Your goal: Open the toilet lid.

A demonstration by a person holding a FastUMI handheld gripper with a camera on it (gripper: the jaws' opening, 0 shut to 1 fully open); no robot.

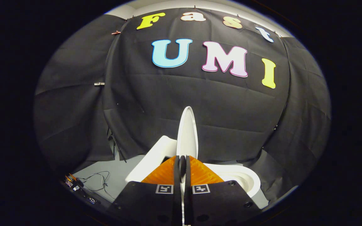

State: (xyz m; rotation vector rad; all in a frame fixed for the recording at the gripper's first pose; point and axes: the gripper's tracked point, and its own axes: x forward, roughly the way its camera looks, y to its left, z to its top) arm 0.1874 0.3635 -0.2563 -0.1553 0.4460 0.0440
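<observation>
Black cloth wall (200, 103) draped across the back, grey floor (118, 171) at lower left, loose cables (97, 180) on it, small clips (116, 32) at upper left

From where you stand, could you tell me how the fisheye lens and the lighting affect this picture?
Gripper view: the fisheye bows the cloth wall outward; the raised toilet lid, pinched edge-on by the gripper, reads sharp and evenly lit, without glare; the toilet bowl is bright, its detail faint; cables lie dim on the floor.
</observation>
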